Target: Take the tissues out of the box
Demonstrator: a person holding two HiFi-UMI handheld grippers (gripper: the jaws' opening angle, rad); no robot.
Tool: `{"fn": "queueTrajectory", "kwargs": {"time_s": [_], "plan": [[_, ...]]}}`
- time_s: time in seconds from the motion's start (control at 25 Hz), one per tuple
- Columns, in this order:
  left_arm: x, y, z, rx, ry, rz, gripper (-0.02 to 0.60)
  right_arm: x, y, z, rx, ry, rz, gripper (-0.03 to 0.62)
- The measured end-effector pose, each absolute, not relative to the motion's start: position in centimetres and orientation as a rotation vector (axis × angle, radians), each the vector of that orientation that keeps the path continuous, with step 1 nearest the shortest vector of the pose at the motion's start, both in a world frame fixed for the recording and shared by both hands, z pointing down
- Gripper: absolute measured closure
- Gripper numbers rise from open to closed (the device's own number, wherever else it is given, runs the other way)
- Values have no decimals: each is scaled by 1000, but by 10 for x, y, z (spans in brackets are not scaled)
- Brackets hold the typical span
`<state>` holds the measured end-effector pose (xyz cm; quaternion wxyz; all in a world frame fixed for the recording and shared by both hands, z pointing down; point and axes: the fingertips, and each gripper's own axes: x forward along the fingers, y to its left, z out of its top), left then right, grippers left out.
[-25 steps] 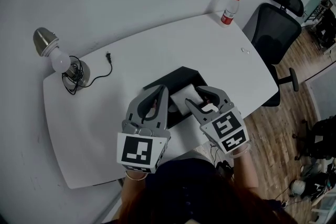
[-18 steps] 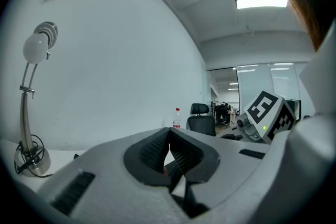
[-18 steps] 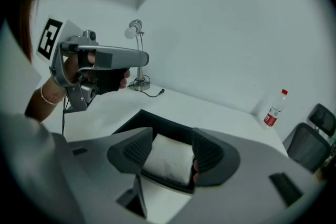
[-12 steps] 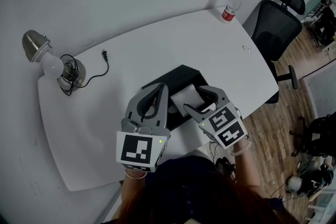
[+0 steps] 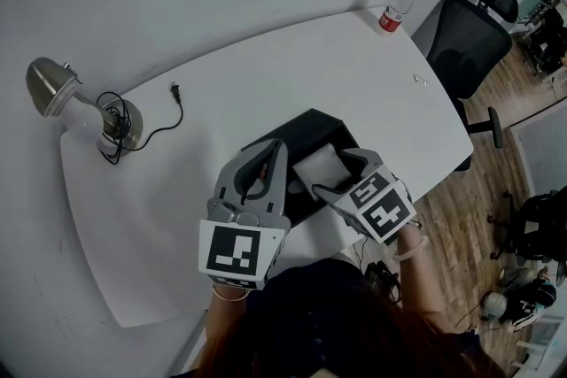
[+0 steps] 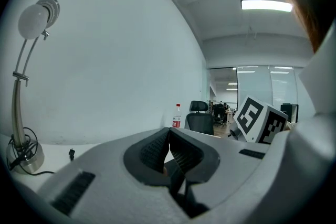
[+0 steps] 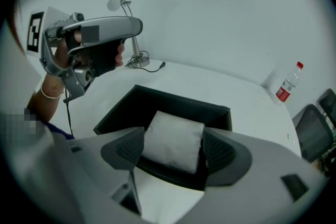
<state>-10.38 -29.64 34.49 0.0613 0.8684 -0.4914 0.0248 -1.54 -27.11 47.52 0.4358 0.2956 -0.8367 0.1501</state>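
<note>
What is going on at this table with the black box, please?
A person is working with a hand-held gripper in each hand over a black box on the white table. The right gripper points down at the box; its jaws, which have just been opening, stand either side of the white tissues without gripping them. The left gripper is shut and empty, close by the box.

I list: table point(image 5: 266, 75); black box point(image 5: 306, 130) on it, tissues point(image 5: 319, 165) inside; lamp point(image 5: 51, 88) at its left end; bottle point(image 5: 396, 9) at far right corner. Left gripper point(image 5: 280, 148), jaws together, over the box; right gripper point(image 5: 342, 174), jaws just opened wider, flanks the tissues.
</note>
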Motion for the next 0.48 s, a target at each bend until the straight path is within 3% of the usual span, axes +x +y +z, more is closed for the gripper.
{"fn": "queueTrajectory", "kwargs": {"time_s": [0.48], "plan": [[-117, -307, 358, 2544, -1483, 73, 555, -16, -265, 497, 672, -1925, 483, 244]]}}
